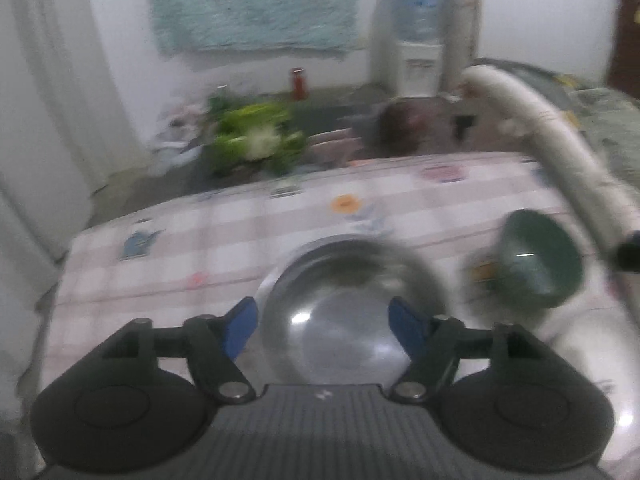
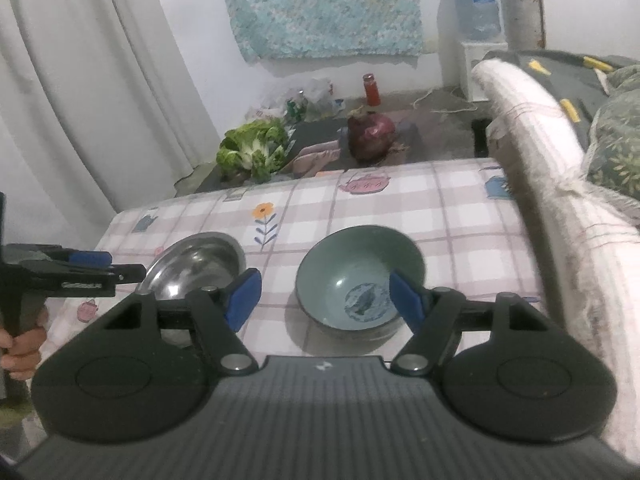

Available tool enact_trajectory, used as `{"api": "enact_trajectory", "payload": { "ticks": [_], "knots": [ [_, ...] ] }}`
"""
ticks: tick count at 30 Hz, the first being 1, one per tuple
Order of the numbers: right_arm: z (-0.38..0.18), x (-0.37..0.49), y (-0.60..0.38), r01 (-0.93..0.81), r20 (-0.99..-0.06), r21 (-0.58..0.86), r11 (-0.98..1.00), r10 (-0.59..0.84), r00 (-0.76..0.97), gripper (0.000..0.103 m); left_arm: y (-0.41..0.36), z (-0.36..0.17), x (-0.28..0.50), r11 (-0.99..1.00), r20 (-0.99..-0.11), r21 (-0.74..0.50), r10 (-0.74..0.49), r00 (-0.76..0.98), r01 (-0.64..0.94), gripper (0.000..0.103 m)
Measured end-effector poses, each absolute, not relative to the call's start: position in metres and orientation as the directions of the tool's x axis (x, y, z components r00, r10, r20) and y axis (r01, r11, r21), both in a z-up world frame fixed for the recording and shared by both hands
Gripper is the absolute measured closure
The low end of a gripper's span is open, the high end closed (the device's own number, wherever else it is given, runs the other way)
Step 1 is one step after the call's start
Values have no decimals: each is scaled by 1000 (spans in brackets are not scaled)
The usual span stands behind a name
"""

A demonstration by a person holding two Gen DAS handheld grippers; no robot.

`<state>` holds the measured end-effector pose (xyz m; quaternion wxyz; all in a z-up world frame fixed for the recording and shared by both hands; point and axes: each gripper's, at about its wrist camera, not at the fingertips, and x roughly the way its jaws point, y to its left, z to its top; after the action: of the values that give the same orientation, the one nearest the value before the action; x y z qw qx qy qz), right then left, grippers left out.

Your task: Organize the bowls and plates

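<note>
A steel bowl (image 1: 352,304) sits on the checked tablecloth (image 1: 240,240), straight ahead of my left gripper (image 1: 326,328), which is open with its blue fingertips on either side of the bowl's near part. A green ceramic bowl (image 1: 540,258) stands to its right. In the right wrist view the green bowl (image 2: 360,280) lies just ahead of my open right gripper (image 2: 326,300), and the steel bowl (image 2: 196,264) is to its left. The left gripper (image 2: 96,270) shows at the left edge, held in a hand. The left wrist view is blurred.
A rolled cloth-covered rail (image 2: 532,152) runs along the table's right side. Beyond the far edge are leafy greens (image 2: 252,150), a red onion-like bulb (image 2: 372,136), a red bottle (image 2: 372,90) and a water dispenser (image 2: 478,20). Curtains (image 2: 80,80) hang at left.
</note>
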<state>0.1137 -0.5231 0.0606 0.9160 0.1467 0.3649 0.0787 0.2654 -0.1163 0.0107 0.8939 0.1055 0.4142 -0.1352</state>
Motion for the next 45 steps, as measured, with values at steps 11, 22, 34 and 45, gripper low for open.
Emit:
{"api": "enact_trajectory", "payload": {
  "ticks": [11, 22, 34, 45],
  "knots": [
    [50, 115, -556, 52, -677, 266, 963, 148, 721, 2, -207, -4, 259, 878, -788, 18, -281, 547, 478, 21],
    [17, 143, -573, 74, -697, 298, 952, 164, 698, 12, -232, -26, 278, 876, -807, -22, -299, 509, 481, 27],
    [-14, 172, -568, 61, -741, 347, 936, 234, 629, 59, -261, -44, 285, 867, -848, -9, -271, 456, 498, 52],
    [-22, 176, -564, 47, -753, 346, 937, 247, 610, 80, -272, -52, 286, 870, -861, 13, -242, 448, 493, 77]
  ]
}}
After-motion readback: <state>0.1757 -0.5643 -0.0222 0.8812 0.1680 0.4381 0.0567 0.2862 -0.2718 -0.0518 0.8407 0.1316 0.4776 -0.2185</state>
